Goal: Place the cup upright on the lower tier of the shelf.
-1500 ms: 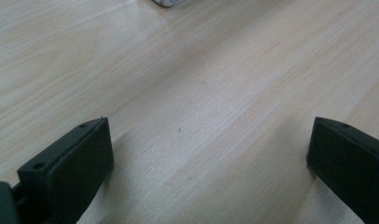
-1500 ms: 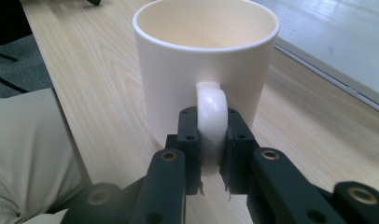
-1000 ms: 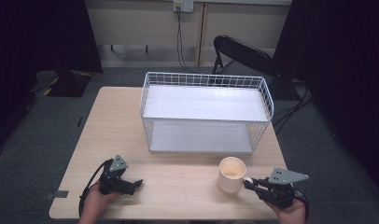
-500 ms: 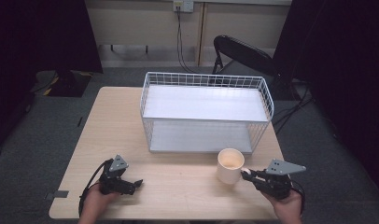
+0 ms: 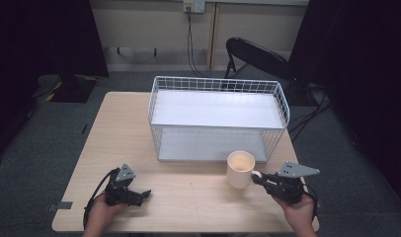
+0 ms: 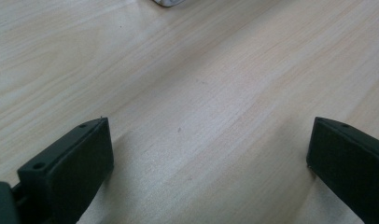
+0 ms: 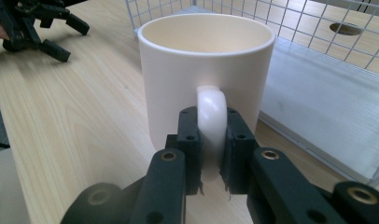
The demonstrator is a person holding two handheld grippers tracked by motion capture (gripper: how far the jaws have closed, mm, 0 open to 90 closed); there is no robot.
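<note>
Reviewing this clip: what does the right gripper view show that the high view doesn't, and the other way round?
The right gripper view alone shows how the right gripper grips: both pads clamp the mug's handle, and the mug's inside looks empty. The high view alone gives the layout: the whole table, the full wire basket with its white shelf, the chair behind, and both of the person's hands. Both views show the cream mug, the left gripper away from the mug, and part of the basket.
</note>
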